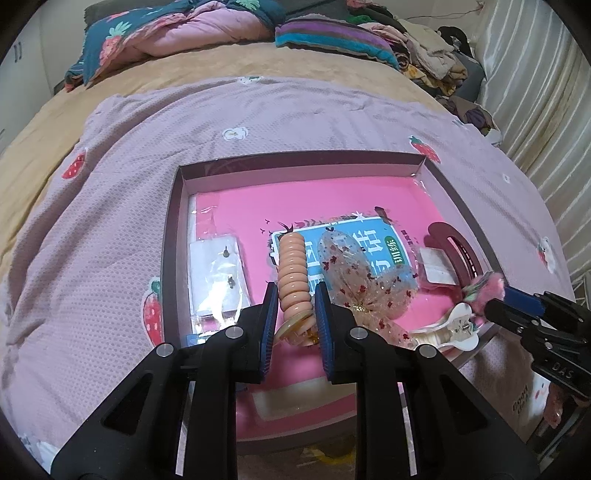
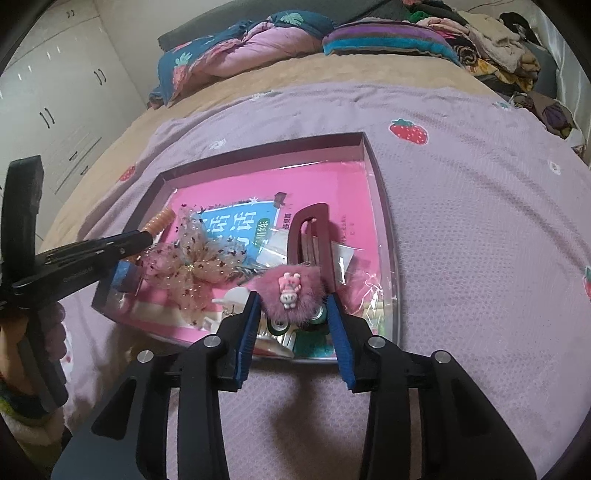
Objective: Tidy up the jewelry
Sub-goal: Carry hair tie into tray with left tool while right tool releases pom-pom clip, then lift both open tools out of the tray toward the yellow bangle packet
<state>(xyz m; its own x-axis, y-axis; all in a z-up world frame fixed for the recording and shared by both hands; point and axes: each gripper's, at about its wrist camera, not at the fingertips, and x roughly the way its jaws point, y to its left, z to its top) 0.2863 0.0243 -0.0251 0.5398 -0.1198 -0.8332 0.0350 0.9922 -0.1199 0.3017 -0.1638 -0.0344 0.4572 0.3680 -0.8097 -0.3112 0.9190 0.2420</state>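
A shallow mauve tray (image 1: 295,162) lies on the bed with a pink book (image 1: 314,199) inside it. My left gripper (image 1: 295,299) is shut on a peach spiral hair tie (image 1: 291,266) that sticks out forward over the book. Beside the tie lie a sheer speckled bow (image 1: 354,280), a carded pair of earrings (image 1: 218,273), a dark red hair clip (image 2: 314,229) and a white claw clip (image 1: 458,325). My right gripper (image 2: 294,306) is open at the tray's near edge (image 2: 391,236). A pink fluffy clip (image 2: 291,291) with a small figure rests between its fingers.
The tray sits on a lilac strawberry-print blanket (image 2: 461,221) over a tan sheet. Folded quilts (image 1: 166,33) and a pile of clothes (image 1: 432,48) fill the far end of the bed. White wardrobe doors (image 2: 55,92) stand at the left, and a curtain (image 1: 535,92) hangs at the right.
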